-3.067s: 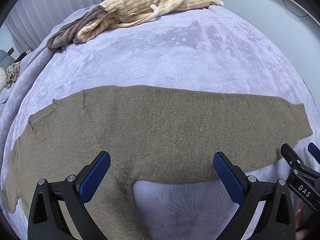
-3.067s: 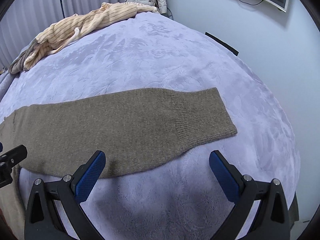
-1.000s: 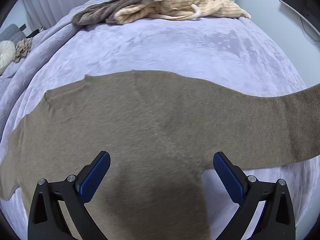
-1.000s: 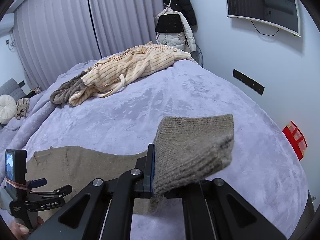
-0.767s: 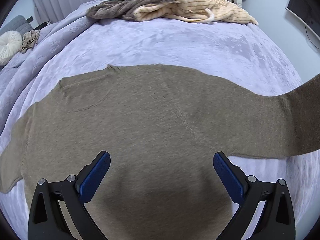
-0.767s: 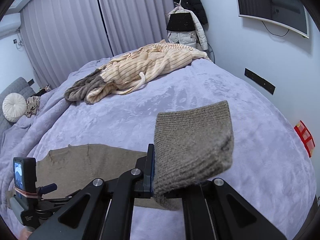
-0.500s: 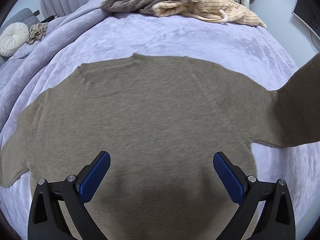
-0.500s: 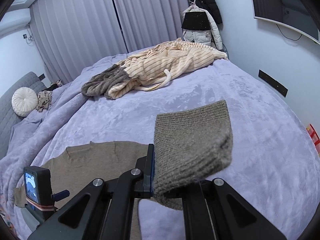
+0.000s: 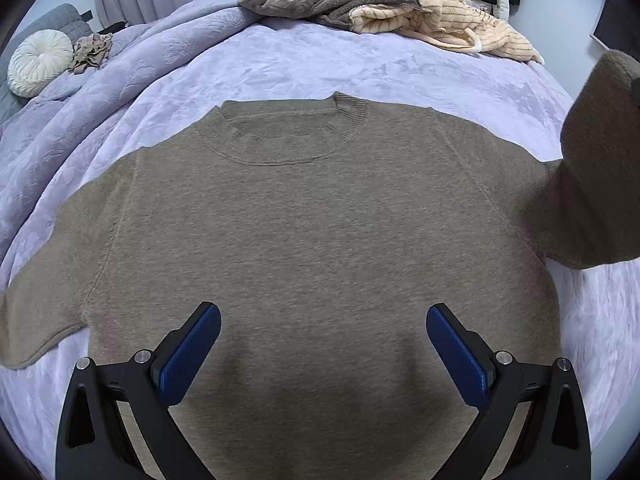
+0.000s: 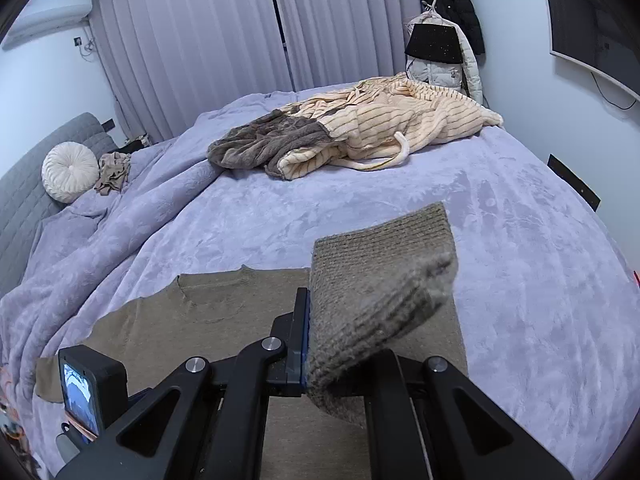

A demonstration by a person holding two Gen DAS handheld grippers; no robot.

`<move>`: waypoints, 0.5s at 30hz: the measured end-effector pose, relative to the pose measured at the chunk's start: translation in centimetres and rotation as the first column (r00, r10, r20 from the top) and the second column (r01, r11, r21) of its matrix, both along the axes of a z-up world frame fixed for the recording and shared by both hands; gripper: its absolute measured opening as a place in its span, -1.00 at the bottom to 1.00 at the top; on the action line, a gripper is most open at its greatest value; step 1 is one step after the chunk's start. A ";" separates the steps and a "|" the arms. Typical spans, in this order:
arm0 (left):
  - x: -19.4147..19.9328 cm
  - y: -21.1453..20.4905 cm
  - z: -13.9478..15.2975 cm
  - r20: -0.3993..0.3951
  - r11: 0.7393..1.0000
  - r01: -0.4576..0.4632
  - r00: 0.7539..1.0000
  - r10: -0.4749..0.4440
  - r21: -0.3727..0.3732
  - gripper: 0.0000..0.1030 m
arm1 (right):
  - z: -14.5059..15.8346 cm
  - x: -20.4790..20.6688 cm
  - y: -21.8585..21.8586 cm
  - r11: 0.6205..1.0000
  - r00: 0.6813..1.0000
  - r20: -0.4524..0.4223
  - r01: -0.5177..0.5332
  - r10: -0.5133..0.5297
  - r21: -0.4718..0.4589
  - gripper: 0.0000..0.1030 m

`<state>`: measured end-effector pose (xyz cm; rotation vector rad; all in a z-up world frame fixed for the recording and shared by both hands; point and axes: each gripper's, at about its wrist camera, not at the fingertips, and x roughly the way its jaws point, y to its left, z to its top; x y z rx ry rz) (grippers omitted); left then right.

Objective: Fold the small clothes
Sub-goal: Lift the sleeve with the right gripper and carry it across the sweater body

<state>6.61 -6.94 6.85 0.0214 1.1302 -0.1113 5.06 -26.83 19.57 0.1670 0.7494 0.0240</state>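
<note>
Sweater: taupe-brown knitted crew-neck sweater (image 9: 312,220) lies flat on the lavender plush bed cover (image 9: 360,68), neckline toward the far side of the bed.
Hidden parts: the hem runs below the left wrist frame and cannot be seen; the end of the sleeve at the left is cut off by the frame edge.
Raised sleeve: ribbed sleeve cuff (image 10: 384,276) is lifted off the bed and sticks up past the fingertips of the right gripper (image 10: 310,344); in the left wrist view that sleeve rises blurred at the right edge, so its fold is hard to make out.
Right gripper: jaws closed tight on the cuff; the fabric covers the far finger.
Left gripper: left gripper (image 9: 323,346) hovers over the lower body of the sweater, blue pads (image 9: 188,354) spread wide, holding nothing; whether it touches the knit cannot be told.
Farther off: a cream striped fleece robe with a grey-brown part (image 10: 360,136) is heaped at the far end of the bed, well apart from the sweater.
Bed edge: a round white tufted cushion (image 10: 70,171) sits beside a small crumpled beige cloth (image 10: 114,172).
Containers: none can be made out.
</note>
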 end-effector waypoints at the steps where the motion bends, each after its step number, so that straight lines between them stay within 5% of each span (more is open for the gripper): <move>1: -0.1 0.4 0.0 0.002 1.000 0.000 1.000 0.000 -0.001 1.00 | 0.0 0.1 0.8 1.000 1.000 -0.001 -0.009 0.009 -0.007 -0.87; 15: -1.1 6.3 -1.1 -0.011 0.999 -0.030 0.999 0.030 -0.023 1.00 | -0.7 1.2 9.6 0.995 0.996 -0.026 -0.091 0.091 -0.026 -0.88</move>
